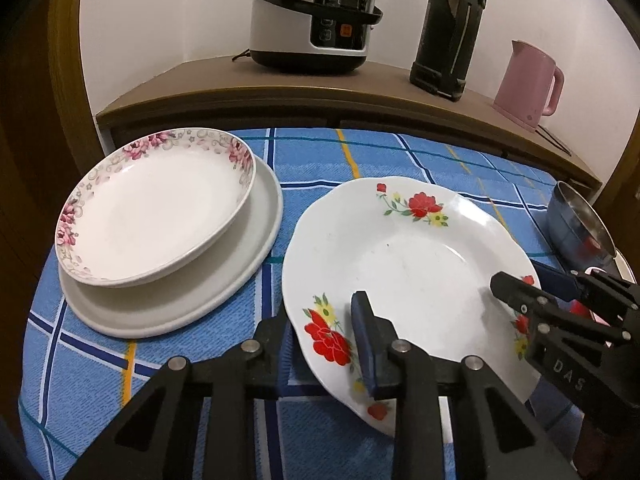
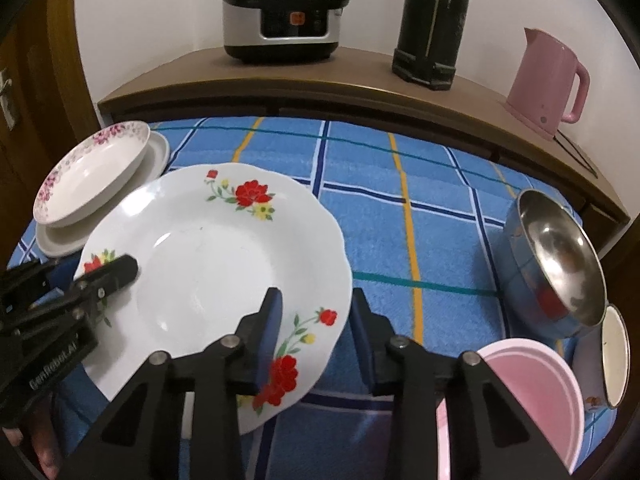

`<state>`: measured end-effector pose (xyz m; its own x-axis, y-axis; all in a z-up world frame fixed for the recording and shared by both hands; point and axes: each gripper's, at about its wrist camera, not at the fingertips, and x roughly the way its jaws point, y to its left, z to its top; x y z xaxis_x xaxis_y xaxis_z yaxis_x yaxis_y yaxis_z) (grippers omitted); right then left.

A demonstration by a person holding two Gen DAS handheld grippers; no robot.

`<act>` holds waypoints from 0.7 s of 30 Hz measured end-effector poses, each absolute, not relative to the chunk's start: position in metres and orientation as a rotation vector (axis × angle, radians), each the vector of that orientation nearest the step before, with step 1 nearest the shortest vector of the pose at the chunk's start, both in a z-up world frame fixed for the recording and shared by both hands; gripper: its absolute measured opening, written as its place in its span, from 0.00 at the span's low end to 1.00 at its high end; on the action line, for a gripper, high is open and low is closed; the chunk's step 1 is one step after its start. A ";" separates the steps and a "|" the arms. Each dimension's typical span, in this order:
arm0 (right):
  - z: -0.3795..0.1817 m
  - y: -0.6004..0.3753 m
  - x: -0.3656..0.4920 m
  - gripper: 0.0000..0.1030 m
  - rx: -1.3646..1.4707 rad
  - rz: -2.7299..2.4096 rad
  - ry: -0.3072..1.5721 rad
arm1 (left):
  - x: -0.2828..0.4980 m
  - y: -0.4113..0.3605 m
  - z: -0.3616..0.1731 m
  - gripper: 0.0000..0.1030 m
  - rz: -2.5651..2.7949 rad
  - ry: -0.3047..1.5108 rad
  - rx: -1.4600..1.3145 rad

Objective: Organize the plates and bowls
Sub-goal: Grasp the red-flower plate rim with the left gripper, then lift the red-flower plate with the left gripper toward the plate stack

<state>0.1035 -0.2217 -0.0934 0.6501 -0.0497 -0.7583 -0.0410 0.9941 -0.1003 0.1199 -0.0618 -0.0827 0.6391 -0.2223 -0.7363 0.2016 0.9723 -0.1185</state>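
Note:
A white plate with red flowers (image 1: 412, 264) is tilted above the blue checked cloth (image 1: 312, 160); it also shows in the right wrist view (image 2: 212, 256). My left gripper (image 1: 320, 340) straddles its left rim, one finger over the plate, one under. My right gripper (image 2: 316, 320) straddles its right rim the same way and shows in the left wrist view (image 1: 516, 292). Whether either pinches the rim is unclear. At far left a pink-flowered plate (image 1: 156, 204) rests on a plain white plate (image 1: 176, 300).
A steel bowl (image 2: 556, 264), a pink bowl (image 2: 532, 404) and a small white bowl (image 2: 614, 360) sit at the right. A wooden shelf (image 2: 320, 88) behind carries a rice cooker (image 2: 280, 8), a black flask (image 2: 432, 24) and a pink kettle (image 2: 548, 80).

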 end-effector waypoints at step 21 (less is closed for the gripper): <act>-0.077 -0.216 0.089 0.27 -0.112 0.048 0.784 | 0.109 -0.052 -0.076 0.30 -0.186 0.769 -0.042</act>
